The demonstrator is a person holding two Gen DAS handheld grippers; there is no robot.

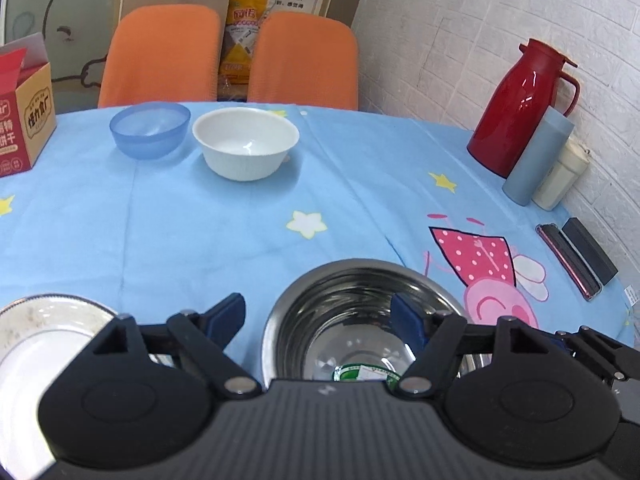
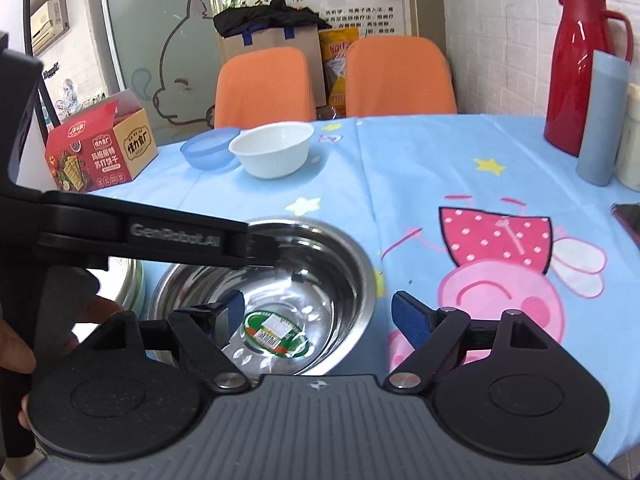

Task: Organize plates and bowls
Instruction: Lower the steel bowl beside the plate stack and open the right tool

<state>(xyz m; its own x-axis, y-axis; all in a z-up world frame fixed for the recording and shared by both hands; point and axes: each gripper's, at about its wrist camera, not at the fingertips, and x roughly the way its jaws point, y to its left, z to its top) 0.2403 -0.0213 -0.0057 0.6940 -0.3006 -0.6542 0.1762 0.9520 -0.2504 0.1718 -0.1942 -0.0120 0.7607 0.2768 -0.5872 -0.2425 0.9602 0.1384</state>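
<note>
A steel bowl (image 1: 352,320) with a green label inside sits on the near part of the table; it also shows in the right wrist view (image 2: 320,280). My left gripper (image 1: 318,318) is open, straddling the bowl's left rim. My right gripper (image 2: 318,314) is open, straddling its right rim. A white plate (image 1: 36,340) lies left of the steel bowl. A white bowl (image 1: 246,144) and a blue bowl (image 1: 150,130) stand side by side at the far side, also in the right wrist view: white bowl (image 2: 272,150), blue bowl (image 2: 208,154).
A red thermos (image 1: 520,108), a grey-blue tumbler (image 1: 538,156) and a cream cup (image 1: 562,178) stand at the right by the wall. A phone (image 1: 568,262) and black box (image 1: 590,250) lie near the right edge. A red carton (image 1: 20,120) stands far left. Two orange chairs (image 1: 228,56) behind.
</note>
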